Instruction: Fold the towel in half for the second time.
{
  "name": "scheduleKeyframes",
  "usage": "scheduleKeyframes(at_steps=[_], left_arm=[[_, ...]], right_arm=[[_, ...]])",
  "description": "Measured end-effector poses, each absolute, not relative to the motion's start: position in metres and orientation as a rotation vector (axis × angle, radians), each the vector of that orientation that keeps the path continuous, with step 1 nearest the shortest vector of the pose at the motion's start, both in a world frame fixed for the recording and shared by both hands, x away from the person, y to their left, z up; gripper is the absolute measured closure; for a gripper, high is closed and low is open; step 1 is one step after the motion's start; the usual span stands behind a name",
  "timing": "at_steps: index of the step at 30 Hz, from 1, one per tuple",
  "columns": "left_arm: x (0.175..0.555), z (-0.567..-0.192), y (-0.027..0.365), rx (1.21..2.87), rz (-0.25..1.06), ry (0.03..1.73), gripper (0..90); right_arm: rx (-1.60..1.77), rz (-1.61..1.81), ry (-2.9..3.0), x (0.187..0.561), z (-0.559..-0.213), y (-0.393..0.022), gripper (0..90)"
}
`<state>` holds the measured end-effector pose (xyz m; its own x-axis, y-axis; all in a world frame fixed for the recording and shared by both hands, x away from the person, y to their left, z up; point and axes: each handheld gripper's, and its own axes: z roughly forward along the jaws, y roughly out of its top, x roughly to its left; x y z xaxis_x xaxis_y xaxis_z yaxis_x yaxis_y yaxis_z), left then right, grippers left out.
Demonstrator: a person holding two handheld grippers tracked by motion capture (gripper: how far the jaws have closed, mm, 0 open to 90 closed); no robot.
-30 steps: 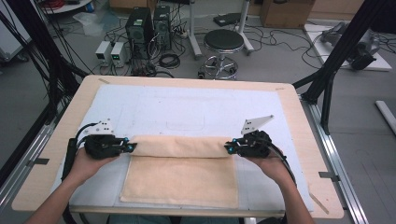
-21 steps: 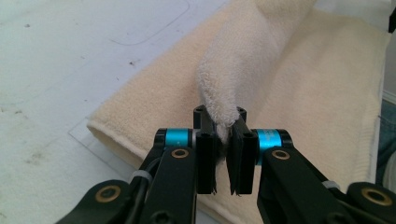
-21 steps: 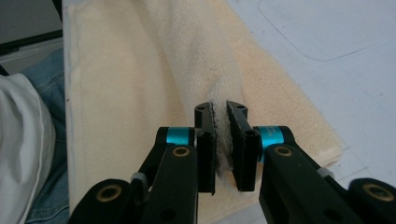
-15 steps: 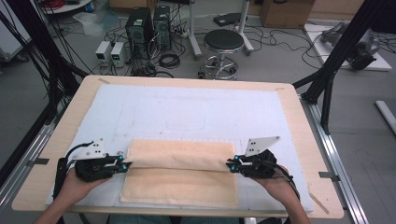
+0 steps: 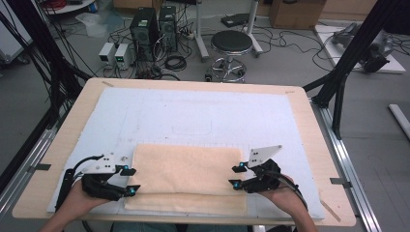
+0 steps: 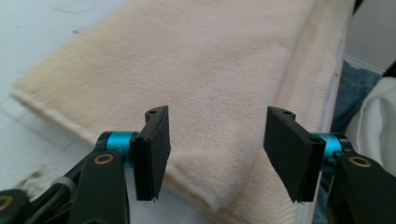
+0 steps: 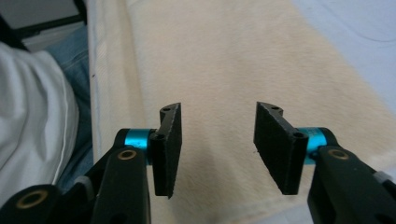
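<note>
A cream towel [image 5: 186,176] lies folded flat on the white mat near the table's front edge. My left gripper [image 5: 129,180] sits at its left end and my right gripper [image 5: 235,176] at its right end, each pointing inward. Both have just been opening their jaws, which now stand apart. In the left gripper view my left gripper [image 6: 217,126] hovers over the towel [image 6: 187,70] at its folded corner, the pads not pressing it. In the right gripper view my right gripper [image 7: 217,116] stands the same way above the towel [image 7: 219,56].
The white mat [image 5: 193,116] covers most of the wooden table [image 5: 309,145], bare beyond the towel. The person's jeans [image 6: 355,88] and white shirt [image 7: 32,107] lie just past the front edge. A stool [image 5: 232,46] and computer boxes [image 5: 154,29] stand on the floor behind.
Both grippers came toward the front edge, drawing the towel's upper layer over the lower. They were shut on the towel ends and have since let go, and the fold now lies flat.
</note>
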<state>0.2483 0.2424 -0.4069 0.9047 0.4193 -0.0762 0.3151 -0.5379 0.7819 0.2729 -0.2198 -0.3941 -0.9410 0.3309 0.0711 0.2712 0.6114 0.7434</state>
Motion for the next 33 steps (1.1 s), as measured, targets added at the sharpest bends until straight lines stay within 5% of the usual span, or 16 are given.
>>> scheduleKeyframes(at_steps=[8, 14, 23, 25, 27, 33], left_arm=[[0.247, -0.425, 0.231, 2.261, 0.112, 0.46, 56.1], [0.249, -0.424, 0.23, 2.25, 0.156, 0.49, 80.7], [0.233, -0.412, 0.24, 2.205, 0.149, 0.467, 83.4], [0.228, -0.411, 0.242, 2.203, 0.124, 0.445, 82.6], [0.228, -0.409, 0.243, 2.191, 0.127, 0.45, 69.0], [0.255, -0.396, 0.244, 2.124, 0.197, 0.549, 51.0]], right_arm=[[0.416, 1.186, 2.855, 0.267, -0.414, -0.207, 52.4], [0.476, 1.171, 2.855, 0.268, -0.421, -0.207, 82.6], [0.459, 1.267, 2.858, 0.254, -0.407, -0.211, 84.8], [0.437, 1.298, 2.879, 0.249, -0.404, -0.212, 80.0], [0.472, 1.322, 2.909, 0.25, -0.403, -0.213, 58.9], [0.579, 1.314, 2.772, 0.275, -0.393, -0.222, 46.3]])
